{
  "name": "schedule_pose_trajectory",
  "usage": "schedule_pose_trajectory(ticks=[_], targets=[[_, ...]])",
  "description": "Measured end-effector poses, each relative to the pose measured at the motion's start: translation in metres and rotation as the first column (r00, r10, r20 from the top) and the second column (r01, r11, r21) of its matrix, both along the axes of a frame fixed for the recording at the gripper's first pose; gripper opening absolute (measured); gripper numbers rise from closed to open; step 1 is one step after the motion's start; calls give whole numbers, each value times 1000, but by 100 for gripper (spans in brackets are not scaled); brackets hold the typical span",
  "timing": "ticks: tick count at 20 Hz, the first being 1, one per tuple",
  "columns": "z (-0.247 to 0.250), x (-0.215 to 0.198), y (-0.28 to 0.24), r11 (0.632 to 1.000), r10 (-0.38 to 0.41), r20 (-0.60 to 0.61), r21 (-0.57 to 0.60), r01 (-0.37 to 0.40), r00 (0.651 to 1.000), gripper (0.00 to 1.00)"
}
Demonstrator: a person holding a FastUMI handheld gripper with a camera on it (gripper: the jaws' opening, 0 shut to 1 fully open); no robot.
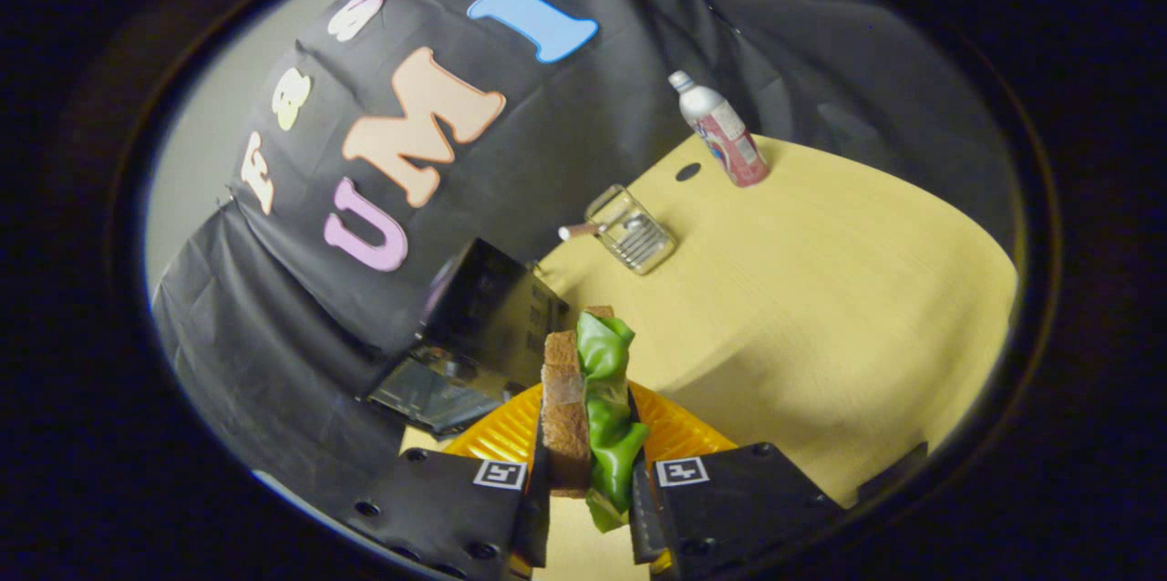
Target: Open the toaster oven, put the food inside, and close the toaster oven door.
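sandwich point(588, 408) between tool point(588, 499) fingers

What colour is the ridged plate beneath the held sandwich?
Orange, in the gripper view: ridged plate under the sandwich between the fingers.

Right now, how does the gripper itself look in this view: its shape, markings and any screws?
The gripper shows two blocky, flat-faced bodies, one on each side. Each carries a small square white tag with a black pattern near its inner corner. Round screw holes dot the body on the toaster-oven side. The inner pads look ribbed. No cable is visible.
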State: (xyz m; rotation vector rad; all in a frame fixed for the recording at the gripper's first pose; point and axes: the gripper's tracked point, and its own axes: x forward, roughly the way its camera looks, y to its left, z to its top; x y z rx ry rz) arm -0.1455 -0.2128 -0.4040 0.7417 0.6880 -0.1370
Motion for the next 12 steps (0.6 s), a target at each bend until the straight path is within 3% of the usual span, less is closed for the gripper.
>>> schedule_pose_trajectory(ticks=[6, 12], targets=[[41, 22, 75, 978, -7, 60, 209, -6, 998, 37], [18, 30, 169, 936, 55, -5, 348, -50, 998, 37]])
